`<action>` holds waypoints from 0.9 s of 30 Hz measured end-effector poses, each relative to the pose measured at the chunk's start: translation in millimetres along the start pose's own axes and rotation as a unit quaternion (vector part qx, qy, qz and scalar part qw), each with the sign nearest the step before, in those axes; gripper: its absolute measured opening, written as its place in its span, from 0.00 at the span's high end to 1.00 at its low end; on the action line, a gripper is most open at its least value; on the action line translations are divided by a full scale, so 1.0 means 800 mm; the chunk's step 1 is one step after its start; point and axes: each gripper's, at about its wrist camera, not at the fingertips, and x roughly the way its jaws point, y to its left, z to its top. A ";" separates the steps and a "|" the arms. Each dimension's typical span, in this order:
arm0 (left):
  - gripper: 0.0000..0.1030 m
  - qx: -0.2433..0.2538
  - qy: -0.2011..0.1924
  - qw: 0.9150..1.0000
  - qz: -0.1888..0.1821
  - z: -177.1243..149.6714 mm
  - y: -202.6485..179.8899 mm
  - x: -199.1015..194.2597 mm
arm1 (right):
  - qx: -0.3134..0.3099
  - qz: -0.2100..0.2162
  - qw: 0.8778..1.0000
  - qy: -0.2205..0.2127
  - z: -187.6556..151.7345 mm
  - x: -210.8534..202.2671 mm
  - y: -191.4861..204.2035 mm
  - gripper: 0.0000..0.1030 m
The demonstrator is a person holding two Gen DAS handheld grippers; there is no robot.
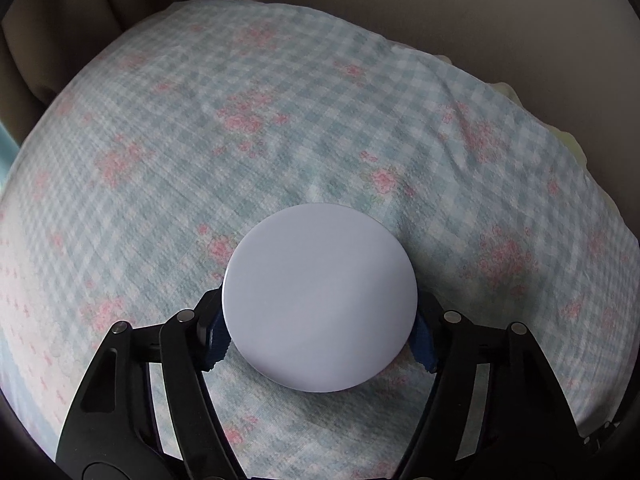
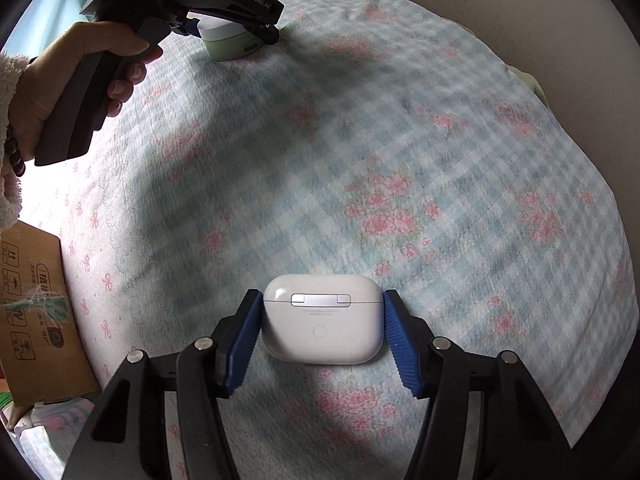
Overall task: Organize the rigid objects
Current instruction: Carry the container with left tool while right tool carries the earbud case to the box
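**Both grippers on their objects, nothing sorted yet**

I have a gripper in each hand, both pointing steeply down at the bed [image 1: 280, 100] with its blue checked, pink-flowered sheet. My left gripper [image 1: 320, 328] straddles a round jar [image 1: 320, 296] with a flat pale lid; the blue pads sit right at its sides and seem to press on it, so I judge it gripped. In the right wrist view the same jar [image 2: 228, 40] shows a white top and green body and rests on the sheet at the far side, under my left hand [image 2: 72, 76].

My right gripper [image 2: 322, 328] has a white earbud case [image 2: 322, 320] between its pads. The left pad touches the case; a thin gap shows at the right pad, so I take this grip as not quite closed.

Both objects lie on the sheet, well apart. A cardboard box [image 2: 32, 304] stands beside the bed, but I cannot tell whether it is the destination. By my reckoning the organizing is at its start: lifting, carrying and placing remain.
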 end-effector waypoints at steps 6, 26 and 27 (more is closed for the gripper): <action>0.34 -0.010 -0.004 1.000 0.004 -0.002 0.004 -0.015 | 0.006 -0.001 1.000 -0.003 -0.005 -0.009 -0.012 0.46; 0.34 -0.062 -0.048 0.996 0.036 -0.044 0.007 -0.251 | -0.039 0.012 0.996 -0.074 0.053 -0.135 -0.013 0.46; 0.34 -0.070 -0.051 0.995 0.039 -0.053 0.010 -0.269 | -0.045 0.013 0.996 -0.079 0.055 -0.146 -0.010 0.46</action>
